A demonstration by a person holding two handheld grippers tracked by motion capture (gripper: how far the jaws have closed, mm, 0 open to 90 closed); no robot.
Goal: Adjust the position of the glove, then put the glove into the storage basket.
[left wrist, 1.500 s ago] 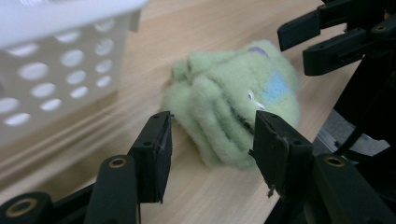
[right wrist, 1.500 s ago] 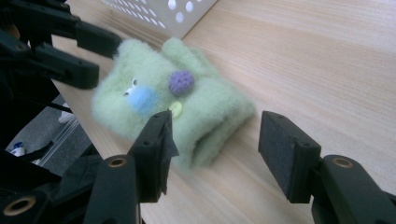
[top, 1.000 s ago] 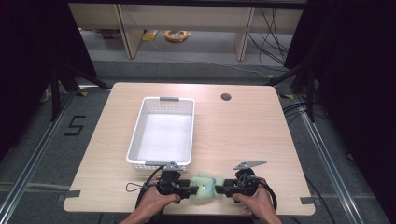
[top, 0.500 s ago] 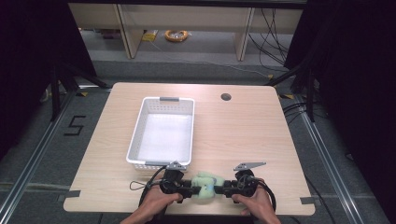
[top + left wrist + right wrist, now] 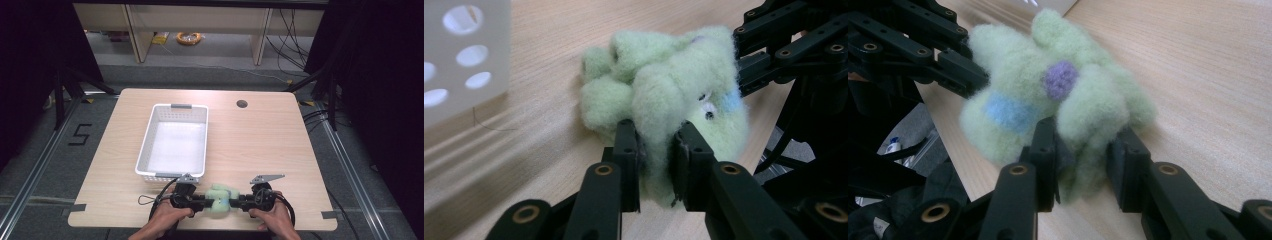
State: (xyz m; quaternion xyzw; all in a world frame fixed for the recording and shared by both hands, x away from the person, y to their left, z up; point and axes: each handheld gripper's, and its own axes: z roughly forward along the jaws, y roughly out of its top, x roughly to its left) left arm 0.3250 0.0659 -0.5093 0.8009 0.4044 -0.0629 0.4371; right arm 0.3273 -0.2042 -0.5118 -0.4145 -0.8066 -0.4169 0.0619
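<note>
toy: green plush (image 5: 220, 199) — held between both, near bench edge
left hand-held gripper (image 5: 655, 165): clamped on plush
right hand-held gripper (image 5: 1082, 161): clamped on plush
basket (image 5: 146, 150): just beyond, slightly left — long axis runs away

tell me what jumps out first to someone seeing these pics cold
A fluffy pale green plush toy at the table's near edge, pinched from both sides by the left gripper and the right gripper, whose black fingers press into its fur. Just beyond it stands an empty white perforated basket on the wooden table.
</note>
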